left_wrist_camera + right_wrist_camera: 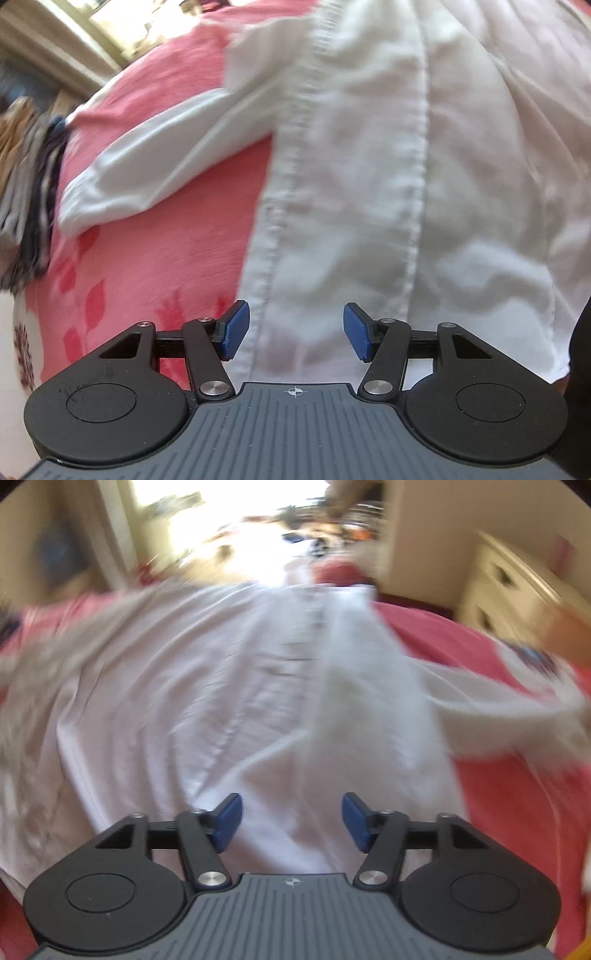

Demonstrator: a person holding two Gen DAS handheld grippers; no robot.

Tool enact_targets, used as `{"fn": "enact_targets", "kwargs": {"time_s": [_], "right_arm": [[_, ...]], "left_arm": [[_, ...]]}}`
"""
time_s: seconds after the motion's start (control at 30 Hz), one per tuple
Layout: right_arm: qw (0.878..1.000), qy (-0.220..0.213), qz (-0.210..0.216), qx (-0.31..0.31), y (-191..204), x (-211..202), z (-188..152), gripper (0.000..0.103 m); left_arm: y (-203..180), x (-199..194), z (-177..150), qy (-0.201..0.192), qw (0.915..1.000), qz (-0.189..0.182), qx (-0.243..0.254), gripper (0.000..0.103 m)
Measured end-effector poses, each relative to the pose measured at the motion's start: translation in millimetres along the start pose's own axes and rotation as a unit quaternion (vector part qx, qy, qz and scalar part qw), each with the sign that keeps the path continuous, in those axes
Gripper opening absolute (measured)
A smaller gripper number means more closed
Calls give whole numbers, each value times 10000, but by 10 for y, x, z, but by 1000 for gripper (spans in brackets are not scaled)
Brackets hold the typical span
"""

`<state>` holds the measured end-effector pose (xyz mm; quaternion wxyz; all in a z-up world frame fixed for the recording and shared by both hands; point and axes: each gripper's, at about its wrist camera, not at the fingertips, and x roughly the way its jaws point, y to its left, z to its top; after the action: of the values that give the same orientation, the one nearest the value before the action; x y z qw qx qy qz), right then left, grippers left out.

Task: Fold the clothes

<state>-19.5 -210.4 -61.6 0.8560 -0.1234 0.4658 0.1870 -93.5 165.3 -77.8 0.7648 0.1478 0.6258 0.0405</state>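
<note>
Shirt (369,184) lies spread on pink bedcover (166,240); left gripper (295,330) and right gripper (291,821) gape empty. Pinch the sleeve (155,173), seemingly unfolded, squarely.

1. In your right wrist view, motion blur smears the white shirt (229,686); its placket detail cannot be read.
2. The chest of drawers (506,590) is streaked.
3. In your left wrist view, the striped fabric pile (29,184) is blurred and cut off at the left edge.
</note>
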Motion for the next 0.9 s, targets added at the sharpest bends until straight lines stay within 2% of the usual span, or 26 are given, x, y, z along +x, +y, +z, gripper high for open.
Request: {"fn": "enact_targets", "kwargs": {"time_s": [0.03, 0.1, 0.13, 0.2, 0.23, 0.27, 0.43, 0.63, 0.73, 0.9], "right_arm": [[9997, -8, -135, -193, 65, 92, 15, 66], [9992, 118, -326, -186, 77, 293, 14, 63], [9993, 214, -296, -49, 47, 401, 14, 52], [9996, 160, -235, 94, -19, 483, -8, 45], [9996, 84, -281, 39, -21, 465, -8, 29], [9992, 21, -402, 28, -32, 452, 0, 2], [9935, -202, -1110, 144, -216, 519, 40, 0], [9897, -346, -1355, 309, -276, 604, 57, 3], [9904, -472, -1265, 292, -268, 391, 86, 8], [9944, -867, -508, 312, -263, 83, 216, 9]], "left_arm": [[-26, 33, -5, 16, 10000, 48, 74, 56], [-52, 101, -18, 64, 9998, 126, 153, 56], [-49, 133, -21, 93, 9997, 139, 150, 56], [-32, 171, -12, 125, 9998, 108, 93, 56], [-23, 185, -8, 140, 9998, 91, 69, 56], [-15, 196, -2, 150, 9998, 78, 55, 57], [-10, 212, 9, 154, 9999, 43, 51, 57], [-3, 219, 15, 152, 9999, 54, 40, 58], [-12, 219, 4, 143, 9999, 60, 52, 58], [12, 231, 2, 151, 9999, 44, 28, 59]]}}
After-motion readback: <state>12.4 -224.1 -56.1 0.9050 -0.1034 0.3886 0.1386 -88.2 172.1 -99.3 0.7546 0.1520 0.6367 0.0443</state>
